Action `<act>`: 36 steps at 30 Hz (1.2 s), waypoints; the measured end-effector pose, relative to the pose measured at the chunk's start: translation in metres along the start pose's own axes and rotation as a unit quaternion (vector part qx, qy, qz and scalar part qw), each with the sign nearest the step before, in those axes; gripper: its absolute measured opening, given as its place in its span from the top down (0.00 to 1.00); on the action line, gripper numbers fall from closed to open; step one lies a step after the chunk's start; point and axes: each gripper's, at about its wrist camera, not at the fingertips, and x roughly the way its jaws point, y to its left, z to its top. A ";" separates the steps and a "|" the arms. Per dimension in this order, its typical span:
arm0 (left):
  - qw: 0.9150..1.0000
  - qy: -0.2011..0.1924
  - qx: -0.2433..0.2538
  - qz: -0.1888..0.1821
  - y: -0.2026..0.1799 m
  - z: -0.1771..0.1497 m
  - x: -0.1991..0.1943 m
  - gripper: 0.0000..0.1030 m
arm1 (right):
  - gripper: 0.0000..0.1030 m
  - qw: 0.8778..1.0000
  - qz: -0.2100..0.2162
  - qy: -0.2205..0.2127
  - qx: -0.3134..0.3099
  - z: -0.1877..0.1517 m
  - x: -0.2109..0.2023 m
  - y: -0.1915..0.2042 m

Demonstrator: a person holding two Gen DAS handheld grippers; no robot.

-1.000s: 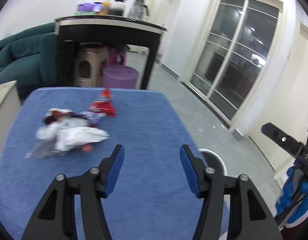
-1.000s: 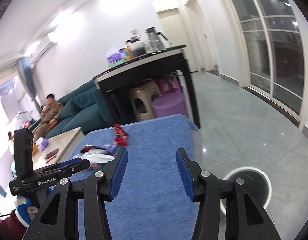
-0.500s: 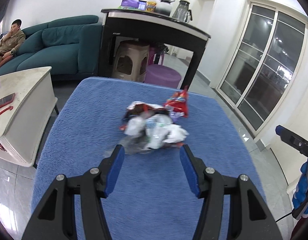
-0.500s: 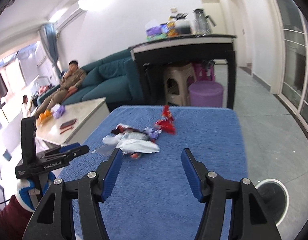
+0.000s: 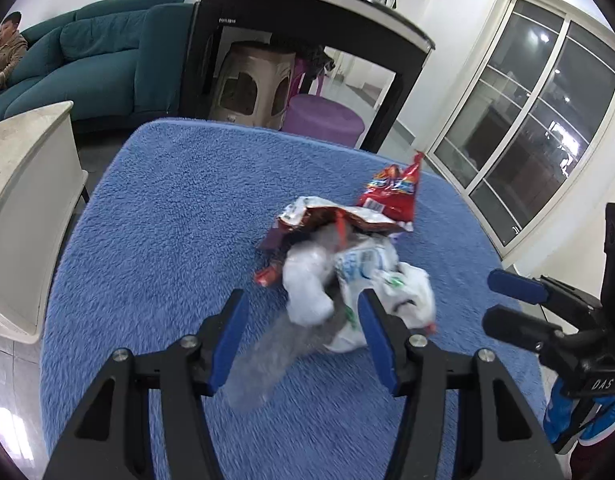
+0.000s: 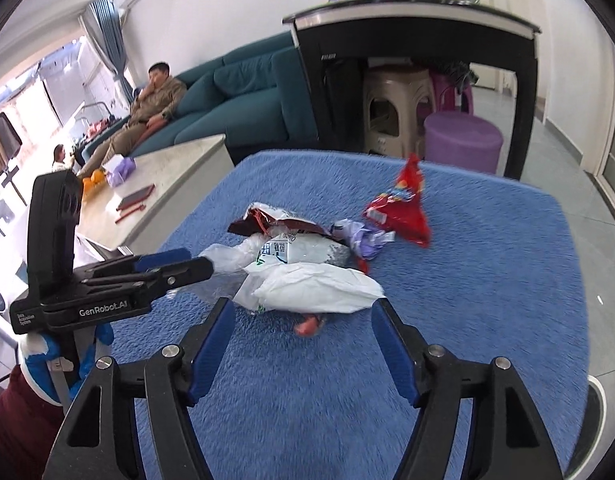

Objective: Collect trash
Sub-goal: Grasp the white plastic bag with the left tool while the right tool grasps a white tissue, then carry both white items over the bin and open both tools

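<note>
both grippers now brought in close over the trash pile (image 6: 307, 268), which a second ago sat far off on the blue fleece mat (image 5: 167, 208). left gripper (image 5: 303, 336) jaws spread, narrowed slightly just now, straddling the clear plastic and the edge of the white bag (image 5: 387, 292), pads not pressing. right gripper (image 6: 303, 344) jaws spread, just been widening, nothing between them, white bag just ahead of the tips. red snack packet (image 6: 403, 212) at the pile's far side, touching the purple wrapper (image 6: 363, 238). nothing gripped yet; reads as approach done, first grab likely next. bin rim (image 6: 595, 412) at the mat's right corner.
</note>
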 end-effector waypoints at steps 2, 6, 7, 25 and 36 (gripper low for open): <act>1.000 0.007 0.001 -0.004 0.003 0.002 0.009 0.55 | 0.34 1.000 0.005 0.009 0.002 0.003 0.014 0.000; 1.000 0.018 0.002 -0.009 0.007 0.004 0.021 0.64 | 0.34 1.000 0.013 0.021 -0.002 0.011 0.039 0.001; 1.000 0.022 0.002 -0.011 0.008 0.004 0.024 0.69 | 0.34 1.000 0.012 0.025 -0.003 0.011 0.045 0.001; 0.999 -0.008 0.009 -0.034 -0.018 -0.012 -0.012 0.91 | 0.84 0.998 0.031 0.007 0.049 -0.009 0.019 -0.045; 0.997 -0.012 0.045 -0.057 -0.062 -0.049 -0.062 0.91 | 0.84 0.997 0.011 -0.034 0.071 -0.048 -0.063 -0.060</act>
